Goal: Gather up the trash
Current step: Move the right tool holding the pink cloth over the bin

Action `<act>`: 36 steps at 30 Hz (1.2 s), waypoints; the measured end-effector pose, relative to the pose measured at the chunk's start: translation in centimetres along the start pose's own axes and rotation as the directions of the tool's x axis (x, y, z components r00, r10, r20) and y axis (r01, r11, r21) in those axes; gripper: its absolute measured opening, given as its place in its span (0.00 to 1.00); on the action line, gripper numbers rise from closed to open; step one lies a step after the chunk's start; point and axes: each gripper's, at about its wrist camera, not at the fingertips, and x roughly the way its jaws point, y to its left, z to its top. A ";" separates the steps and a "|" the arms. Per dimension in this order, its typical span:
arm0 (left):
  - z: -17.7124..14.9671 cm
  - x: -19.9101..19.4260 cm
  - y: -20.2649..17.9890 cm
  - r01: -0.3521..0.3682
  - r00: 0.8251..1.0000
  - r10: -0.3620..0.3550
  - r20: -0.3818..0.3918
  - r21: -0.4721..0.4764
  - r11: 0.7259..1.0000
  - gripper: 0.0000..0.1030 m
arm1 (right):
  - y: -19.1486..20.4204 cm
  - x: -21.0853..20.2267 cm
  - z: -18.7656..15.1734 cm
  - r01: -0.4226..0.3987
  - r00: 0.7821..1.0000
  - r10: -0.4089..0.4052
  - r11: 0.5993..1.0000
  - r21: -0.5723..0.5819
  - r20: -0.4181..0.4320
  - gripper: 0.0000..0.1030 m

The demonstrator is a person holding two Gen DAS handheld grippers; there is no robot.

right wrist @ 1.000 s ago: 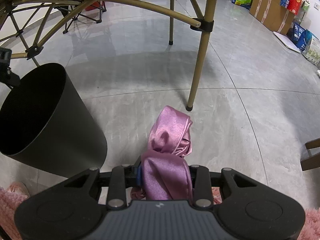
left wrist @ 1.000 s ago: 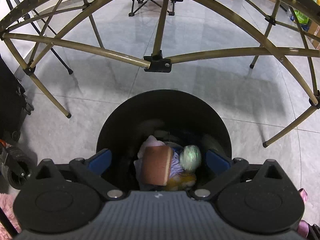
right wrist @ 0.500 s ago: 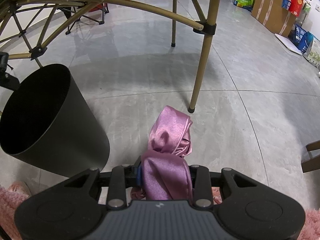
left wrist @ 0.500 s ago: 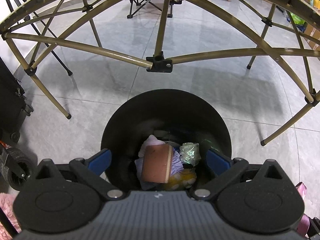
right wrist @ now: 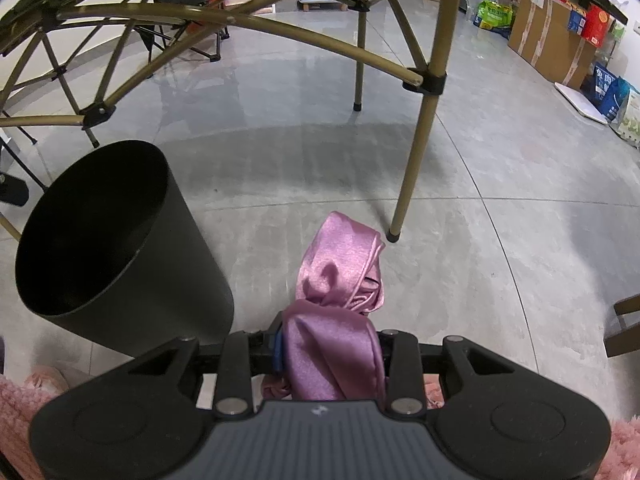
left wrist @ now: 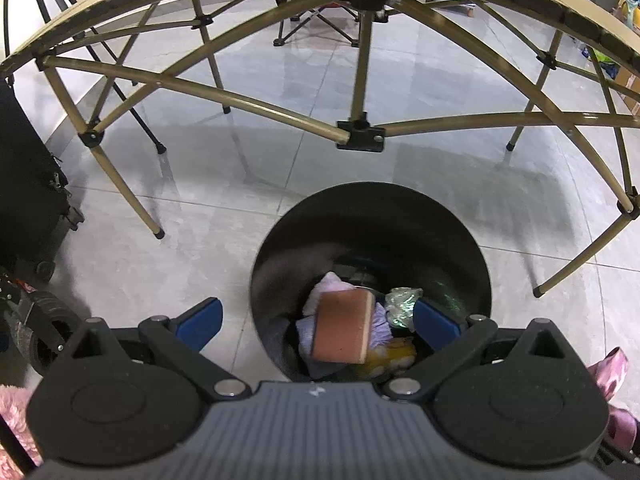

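We're mid-transfer: right gripper [right wrist: 330, 354] has its jaws pinching the pink satin cloth [right wrist: 336, 300], bunched between the pads with the loose end hanging forward over the grey floor [right wrist: 460, 220]. Black bin [right wrist: 120, 240] sits just to our left of the cloth, mouth open, not yet under it

Left gripper [left wrist: 318, 320] hangs over the bin [left wrist: 370, 216] with jaws spread wide and nothing between them. Inside the bin we see the brown sponge block [left wrist: 342, 326], lilac cloth [left wrist: 326, 286], a crumpled shiny wrapper [left wrist: 402, 304] and something yellow [left wrist: 392, 356] at the bottom. We read that as the left's drop done

Next move, as we judge it: carry the right gripper leftward over the bin mouth, high enough that the dangling end clears the rim, then release. Left gripper should clear out first so the two don't clash. Folding table leg [right wrist: 416, 160] stands close beyond the cloth, so avoid swinging forward. Satin is slippery and floppy, may drape on the rim instead of dropping in
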 end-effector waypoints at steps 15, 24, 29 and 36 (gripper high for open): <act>-0.7 -0.7 4.7 -0.033 0.999 0.034 0.019 -0.041 0.999 1.00 | 4.2 -1.8 1.9 -0.041 0.997 0.044 0.998 -0.056 0.058 0.31; -1.1 -0.6 8.0 -0.056 0.998 0.057 0.009 -0.085 0.995 1.00 | 7.4 -2.7 3.4 -0.077 0.991 0.088 0.991 -0.108 0.097 0.31; -1.4 -0.4 9.9 -0.062 0.998 0.062 0.000 -0.113 0.992 1.00 | 10.1 -3.2 4.2 -0.105 0.986 0.122 0.983 -0.151 0.113 0.31; -1.7 -0.1 12.2 -0.071 0.997 0.070 -0.012 -0.149 0.986 1.00 | 13.2 -3.1 5.0 -0.134 0.981 0.158 0.972 -0.191 0.111 0.31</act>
